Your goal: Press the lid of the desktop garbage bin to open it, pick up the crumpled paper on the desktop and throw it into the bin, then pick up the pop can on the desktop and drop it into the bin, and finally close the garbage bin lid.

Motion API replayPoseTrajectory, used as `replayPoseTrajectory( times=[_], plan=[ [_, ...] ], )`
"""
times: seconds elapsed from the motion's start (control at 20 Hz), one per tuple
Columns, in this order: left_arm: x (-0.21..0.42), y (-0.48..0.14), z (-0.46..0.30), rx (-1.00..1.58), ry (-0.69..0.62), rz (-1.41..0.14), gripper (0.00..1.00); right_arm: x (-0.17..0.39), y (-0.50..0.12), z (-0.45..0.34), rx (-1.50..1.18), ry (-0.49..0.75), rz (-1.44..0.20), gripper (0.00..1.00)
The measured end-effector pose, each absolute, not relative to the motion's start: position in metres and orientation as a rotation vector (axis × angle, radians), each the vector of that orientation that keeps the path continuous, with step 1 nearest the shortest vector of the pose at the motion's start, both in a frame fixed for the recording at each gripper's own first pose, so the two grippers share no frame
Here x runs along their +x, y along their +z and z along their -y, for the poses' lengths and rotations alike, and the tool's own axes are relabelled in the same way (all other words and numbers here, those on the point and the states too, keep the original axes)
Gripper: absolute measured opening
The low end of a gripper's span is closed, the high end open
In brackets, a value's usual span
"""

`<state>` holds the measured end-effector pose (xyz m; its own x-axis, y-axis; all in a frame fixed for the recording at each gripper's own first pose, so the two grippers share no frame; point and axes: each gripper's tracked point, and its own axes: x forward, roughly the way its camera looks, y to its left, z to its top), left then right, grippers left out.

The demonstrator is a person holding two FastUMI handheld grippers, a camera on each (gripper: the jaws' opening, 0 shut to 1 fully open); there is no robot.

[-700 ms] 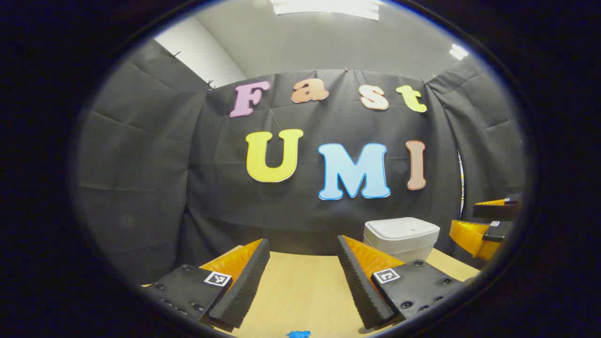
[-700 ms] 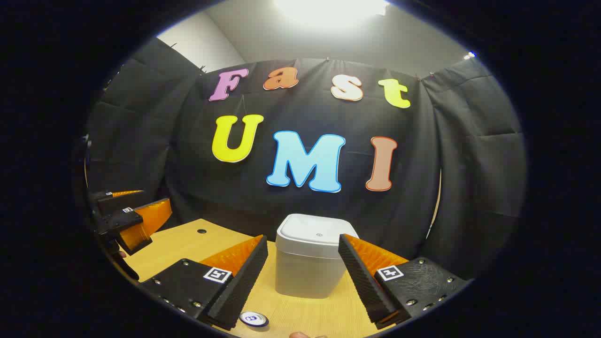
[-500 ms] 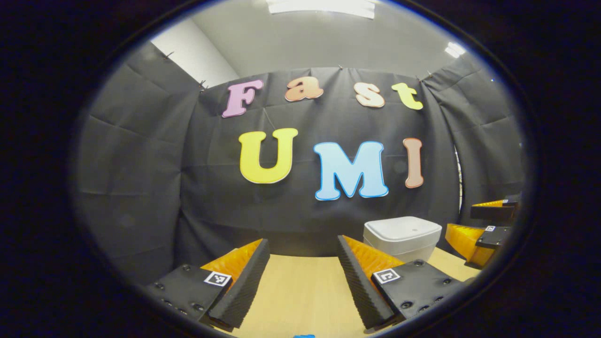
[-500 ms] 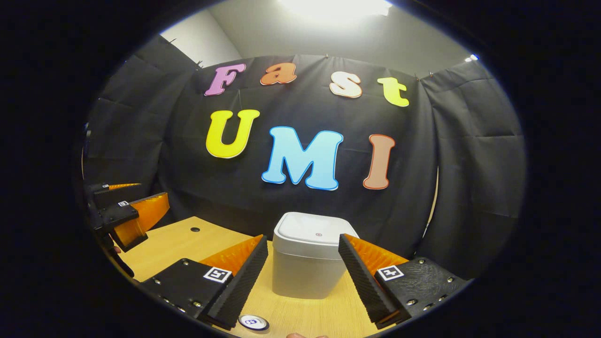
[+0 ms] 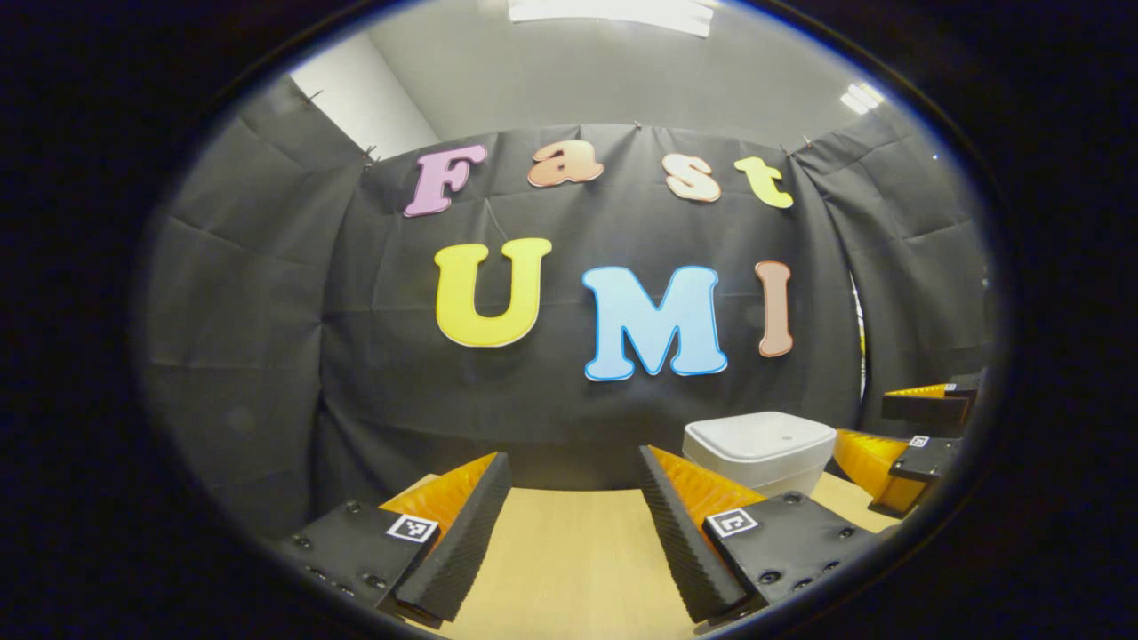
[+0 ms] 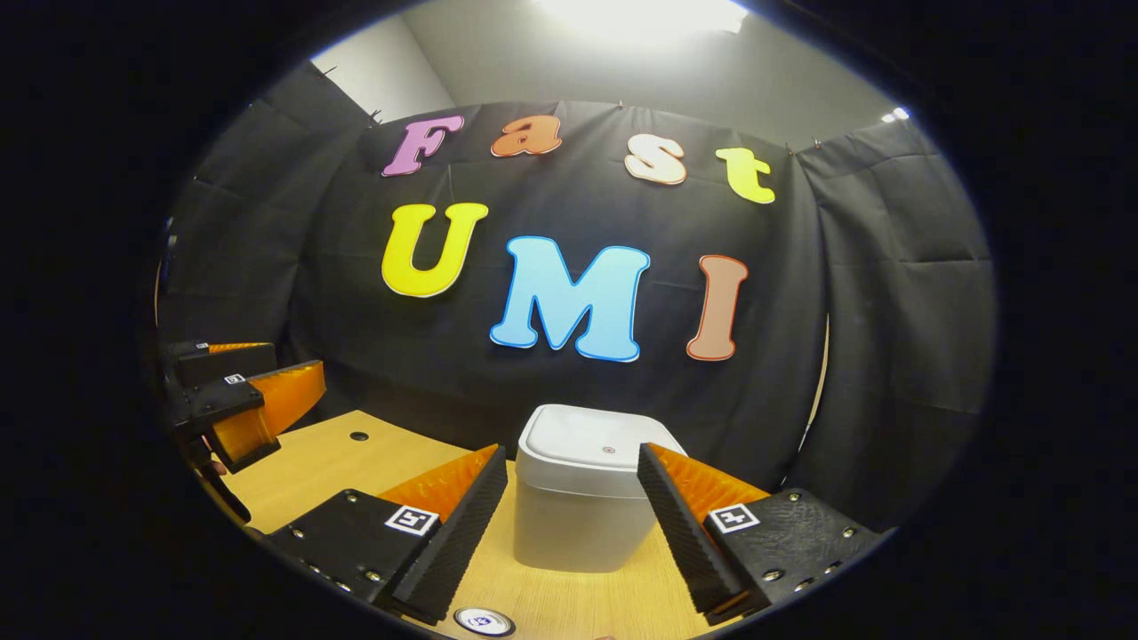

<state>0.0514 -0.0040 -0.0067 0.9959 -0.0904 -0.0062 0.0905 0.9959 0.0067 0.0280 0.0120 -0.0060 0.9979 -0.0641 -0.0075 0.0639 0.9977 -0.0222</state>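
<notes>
A white desktop bin (image 6: 578, 520) stands on the wooden table (image 6: 311, 467) with its lid (image 6: 605, 442) shut. My right gripper (image 6: 571, 453) is open just in front of it, and the bin shows in the gap between the fingers without touching them. The round top of the pop can (image 6: 483, 620) shows at the bottom edge, below the left finger. In the left gripper view, my left gripper (image 5: 573, 462) is open over bare table (image 5: 569, 551), with the bin (image 5: 760, 449) farther off to the right. The right gripper (image 5: 898, 444) hovers beside the bin.
The black cloth wall hangs close behind the bin and the table's far edge. A small dark hole (image 6: 358, 436) sits in the tabletop at the left. The left gripper (image 6: 240, 400) hangs over the table's left side in the right gripper view.
A blue thing at the bottom of the left gripper view has slipped out of sight. The right gripper has come a little closer to the bin. Both grippers stay open.
</notes>
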Motion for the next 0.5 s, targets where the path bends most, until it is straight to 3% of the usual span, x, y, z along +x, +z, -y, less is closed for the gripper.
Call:
replayPoseTrajectory(
  times=[0.05, 0.3, 0.4, 0.45, 0.5],
  plan=[
    [0.0531, -0.0072, 0.0040, 0.008, -0.093, -0.006, 0.96, 0.0283, -0.0069, -0.0128, -0.024, -0.066, -0.010, 0.90],
    [0.0565, -0.0082, 0.0013, 0.007, -0.100, -0.004, 0.96, 0.0307, -0.0094, -0.0122, -0.011, -0.090, -0.024, 0.89],
    [0.0563, -0.0096, 0.0002, -0.001, -0.102, -0.003, 0.96, 0.0321, -0.0127, -0.0142, -0.004, -0.085, -0.032, 0.74],
    [0.0561, -0.0107, -0.0001, -0.006, -0.102, -0.006, 0.92, 0.0338, -0.0124, -0.0146, -0.003, -0.092, -0.036, 0.67],
    [0.0565, -0.0131, -0.0003, -0.009, -0.103, -0.011, 0.96, 0.0346, -0.0119, -0.0142, -0.002, -0.095, -0.039, 0.61]
  ],
)
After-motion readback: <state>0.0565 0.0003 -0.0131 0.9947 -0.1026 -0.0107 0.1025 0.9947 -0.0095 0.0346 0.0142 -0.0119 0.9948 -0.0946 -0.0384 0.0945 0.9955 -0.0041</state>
